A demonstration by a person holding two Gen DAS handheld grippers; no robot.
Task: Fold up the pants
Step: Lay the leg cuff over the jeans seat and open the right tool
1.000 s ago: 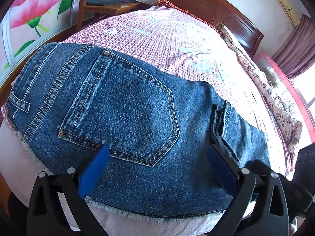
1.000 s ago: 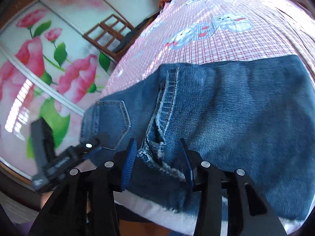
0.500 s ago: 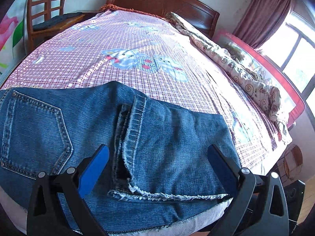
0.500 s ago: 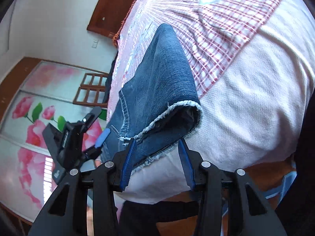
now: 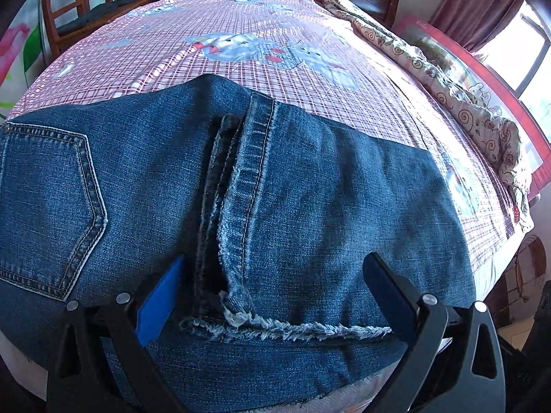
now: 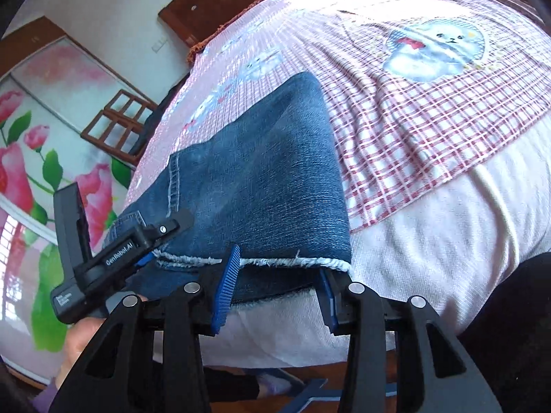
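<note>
In the left wrist view your left gripper (image 5: 275,296) stands wide open astride the frayed hem (image 5: 286,328) of the jeans (image 5: 310,186), gripping nothing; bite that hem at six o'clock. In the right wrist view your right gripper (image 6: 277,289) is closing around the hem corner (image 6: 330,261) at the bed (image 6: 430,241) edge, pads not yet pressing; catch every layer.

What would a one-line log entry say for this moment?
item: jeans folded on bed | left hand-held gripper: open over frayed hem | right hand-held gripper: closing around hem corner

Folded jeans (image 5: 275,206) lie on the checked bedsheet (image 5: 275,62); the left tool (image 5: 272,296) straddles their frayed hem, jaws apart.
</note>
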